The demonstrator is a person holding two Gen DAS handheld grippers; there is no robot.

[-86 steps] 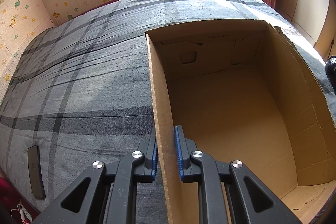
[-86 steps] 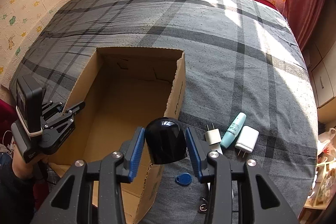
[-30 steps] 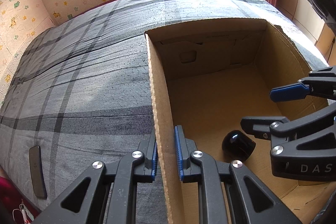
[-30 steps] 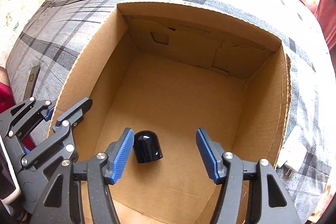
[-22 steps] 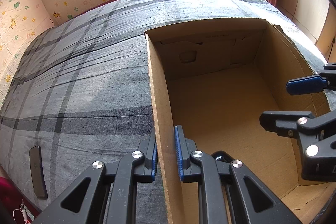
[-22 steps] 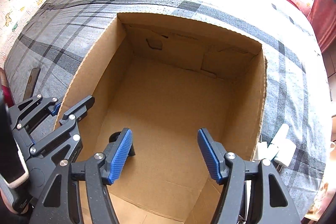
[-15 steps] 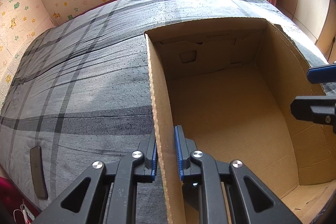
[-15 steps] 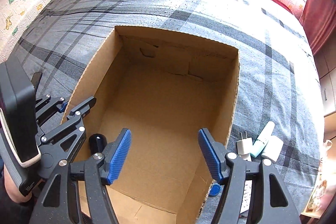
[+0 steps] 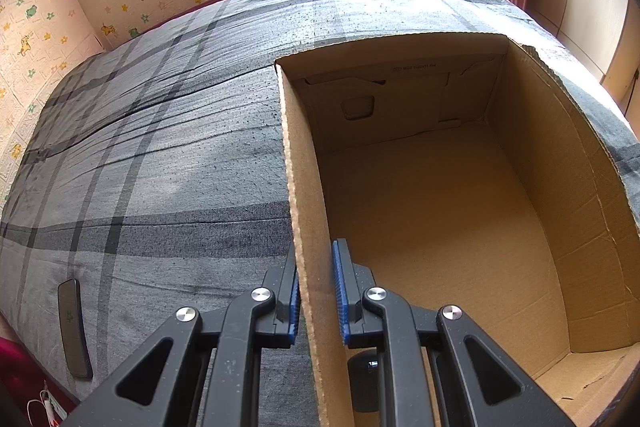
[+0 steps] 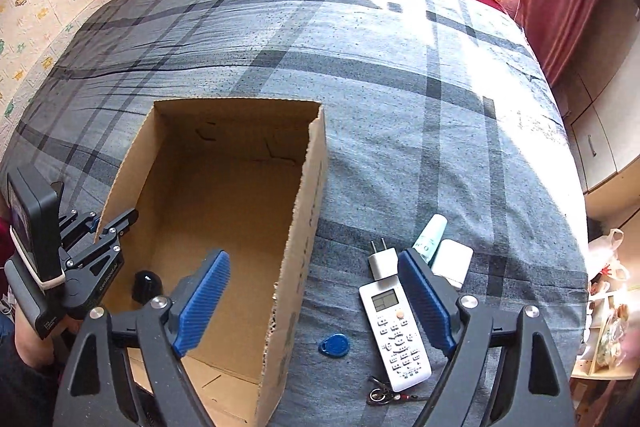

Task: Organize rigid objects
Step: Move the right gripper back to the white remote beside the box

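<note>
Right gripper point(image 10: 314, 305) risen opening, corrugated box point(image 10: 308, 211)

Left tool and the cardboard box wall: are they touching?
Touching. The left wrist view shows the left tool shut on the cardboard box wall, one blue pad on each face.

Right gripper point(image 10: 314, 301) left black cap point(image 10: 146, 284) in box point(image 10: 298, 227) (jaws opening).

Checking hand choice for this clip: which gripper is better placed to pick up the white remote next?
Right. The right gripper, empty with jaws opening, hangs just above the white remote on the bed. The left gripper is clamped on the cardboard box wall, steadying it.
</note>
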